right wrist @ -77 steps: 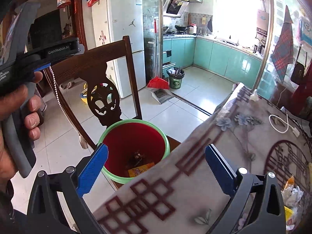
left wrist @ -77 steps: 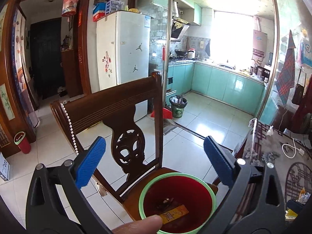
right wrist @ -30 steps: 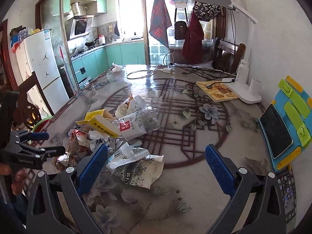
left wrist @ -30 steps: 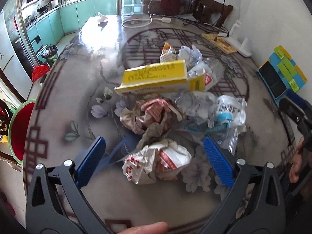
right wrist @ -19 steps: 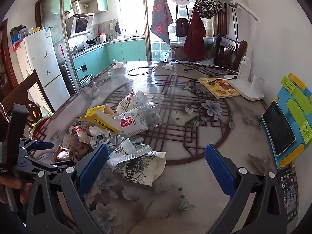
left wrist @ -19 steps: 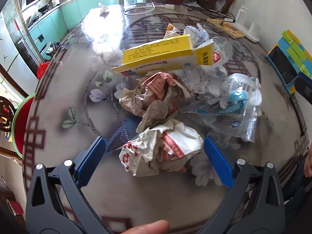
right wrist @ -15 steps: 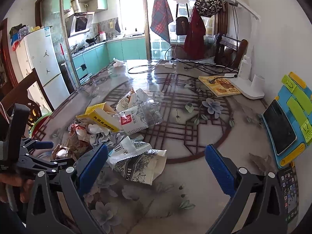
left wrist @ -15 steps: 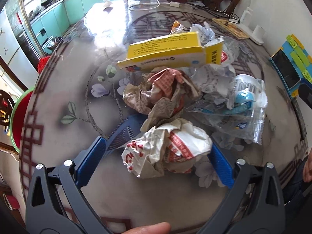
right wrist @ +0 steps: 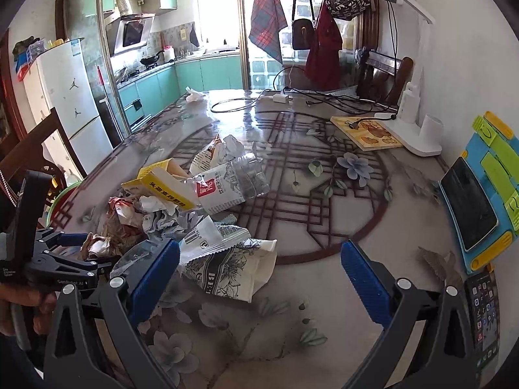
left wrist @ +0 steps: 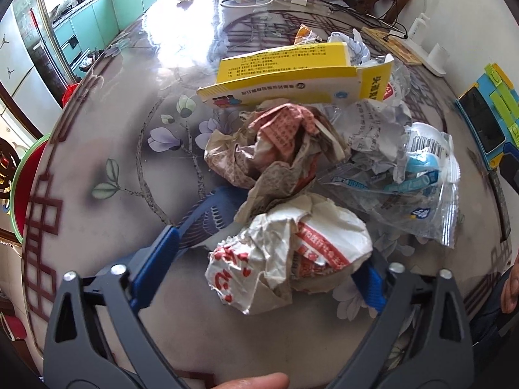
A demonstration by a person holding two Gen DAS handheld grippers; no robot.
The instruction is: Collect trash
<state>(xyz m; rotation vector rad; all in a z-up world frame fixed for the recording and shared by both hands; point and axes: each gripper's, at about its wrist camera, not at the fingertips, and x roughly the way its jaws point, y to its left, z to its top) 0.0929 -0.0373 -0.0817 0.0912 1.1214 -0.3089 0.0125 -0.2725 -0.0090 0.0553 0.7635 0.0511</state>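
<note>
The left gripper [left wrist: 266, 265] has been brought down around the crumpled red-and-white wrapper [left wrist: 285, 253] near the table's [left wrist: 107, 149] front edge, jaws spread, nothing clamped yet. A grab seems imminent. The right gripper [right wrist: 259, 269] is held open, empty, beside the pile.

"What was the room like?"
"A big table [right wrist: 324, 259] with flowers painted on it stood by a white wall [right wrist: 454, 48]. Behind it was a kitchen with green cupboards [right wrist: 207, 74] and a white fridge [right wrist: 65, 97]."
"Was it bright?"
"Yes, sun came through the window [right wrist: 215, 9]."
</note>
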